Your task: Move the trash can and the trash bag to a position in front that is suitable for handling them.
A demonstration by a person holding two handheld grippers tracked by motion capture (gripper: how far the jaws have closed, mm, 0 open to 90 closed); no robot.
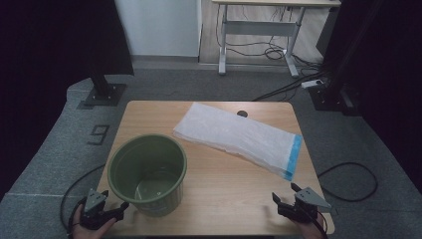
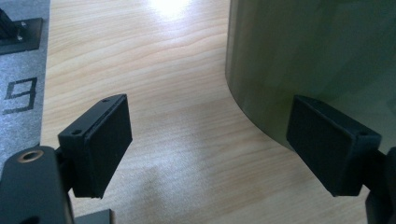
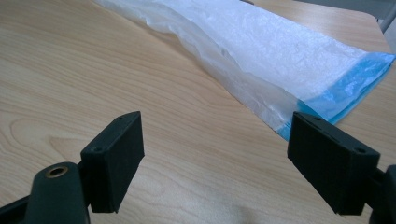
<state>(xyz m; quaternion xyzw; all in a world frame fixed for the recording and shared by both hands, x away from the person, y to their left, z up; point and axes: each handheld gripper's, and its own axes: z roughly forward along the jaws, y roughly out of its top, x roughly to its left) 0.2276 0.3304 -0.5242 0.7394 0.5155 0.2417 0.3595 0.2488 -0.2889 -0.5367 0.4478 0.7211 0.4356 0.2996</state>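
A green plastic bin (image 1: 148,172) stands upright and empty on the front left of the wooden table (image 1: 234,189). A folded white plastic bag with a blue end (image 1: 239,138) lies flat across the table's back right. My left gripper (image 1: 113,210) sits open at the front left corner, just beside the bin's base; in the left gripper view the bin wall (image 2: 317,60) curves close to the right jaw, and nothing is between the jaws. My right gripper (image 1: 285,194) is open at the front right corner, short of the bag's blue edge (image 3: 348,88).
A grey carpet with a number mark (image 1: 99,134) surrounds the table. Black stand bases (image 1: 102,94) sit behind on the left, cables (image 1: 348,179) trail on the right, and a white desk frame (image 1: 259,30) stands at the back. Bare wood lies between bin and bag.
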